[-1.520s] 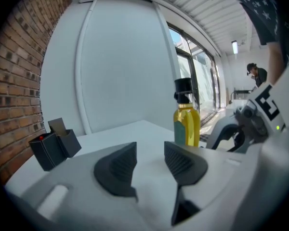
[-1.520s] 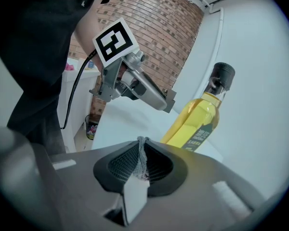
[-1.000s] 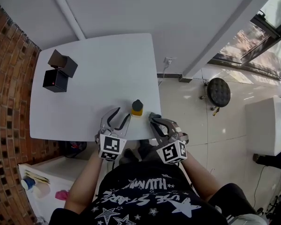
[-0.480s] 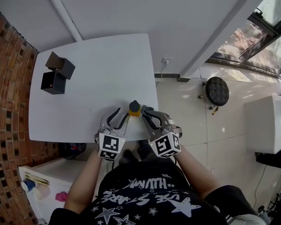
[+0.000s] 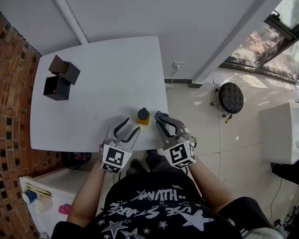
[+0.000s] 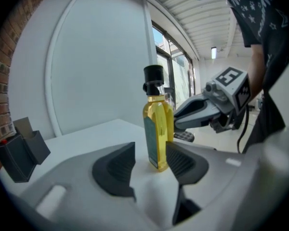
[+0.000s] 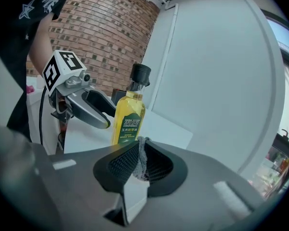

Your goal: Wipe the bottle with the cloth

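Note:
A small bottle (image 5: pixel 143 115) of yellow oil with a black cap stands upright near the front edge of the white table (image 5: pixel 89 98). My left gripper (image 5: pixel 131 125) sits just left of the bottle. Its jaws are opening, and the bottle (image 6: pixel 157 124) stands just beyond the tips, untouched by the pads. My right gripper (image 5: pixel 161 118) is close on the bottle's right side, shut on a bunched grey cloth (image 7: pixel 142 158). The labelled bottle (image 7: pixel 129 114) stands a little past the cloth.
Two black boxes (image 5: pixel 65 68) (image 5: pixel 58 87) stand at the table's far left by the brick wall (image 5: pixel 10 83). The table's right edge drops to tiled floor with a black stool (image 5: pixel 232 97). A white cabinet (image 5: pixel 50 183) sits below the front edge.
The right gripper has come in from the table's edge to just beside the bottle. The left gripper has drawn back slightly toward the front edge.

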The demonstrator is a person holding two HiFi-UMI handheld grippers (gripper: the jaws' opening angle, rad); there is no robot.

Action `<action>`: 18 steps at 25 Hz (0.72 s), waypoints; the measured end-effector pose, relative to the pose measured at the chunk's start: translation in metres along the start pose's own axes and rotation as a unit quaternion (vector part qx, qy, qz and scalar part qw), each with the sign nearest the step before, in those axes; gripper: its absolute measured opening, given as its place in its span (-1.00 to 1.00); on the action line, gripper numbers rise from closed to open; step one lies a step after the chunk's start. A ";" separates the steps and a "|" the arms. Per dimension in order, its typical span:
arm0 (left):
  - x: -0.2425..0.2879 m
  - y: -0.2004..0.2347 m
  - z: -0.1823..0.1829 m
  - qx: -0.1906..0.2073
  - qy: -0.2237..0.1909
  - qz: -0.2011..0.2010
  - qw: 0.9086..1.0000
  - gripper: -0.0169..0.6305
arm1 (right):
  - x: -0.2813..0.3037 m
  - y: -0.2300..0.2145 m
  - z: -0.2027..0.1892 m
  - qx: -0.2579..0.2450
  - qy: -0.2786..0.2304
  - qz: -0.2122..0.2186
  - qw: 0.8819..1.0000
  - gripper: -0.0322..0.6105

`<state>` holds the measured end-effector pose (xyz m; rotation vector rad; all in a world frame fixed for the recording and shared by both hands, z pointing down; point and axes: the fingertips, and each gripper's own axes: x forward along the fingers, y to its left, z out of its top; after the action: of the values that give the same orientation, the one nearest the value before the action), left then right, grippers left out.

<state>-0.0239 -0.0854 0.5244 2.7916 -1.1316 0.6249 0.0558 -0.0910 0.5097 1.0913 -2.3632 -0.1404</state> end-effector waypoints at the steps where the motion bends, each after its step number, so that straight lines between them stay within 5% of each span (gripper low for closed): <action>1: -0.001 -0.004 0.002 0.000 -0.004 -0.005 1.000 -0.30 | -0.002 0.000 -0.001 0.000 0.001 0.000 1.000 -0.78; 11: 0.014 -0.017 0.033 0.005 -0.041 0.047 0.998 -0.27 | -0.010 0.000 -0.011 0.013 0.011 -0.009 1.000 -0.78; 18: 0.015 -0.022 0.053 0.026 -0.072 -0.005 0.997 -0.01 | -0.013 -0.002 -0.012 0.014 0.011 -0.011 1.000 -0.78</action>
<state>0.0193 -0.0903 0.4835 2.9248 -1.1412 0.4657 0.0700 -0.0815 0.5141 1.1258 -2.3408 -0.1036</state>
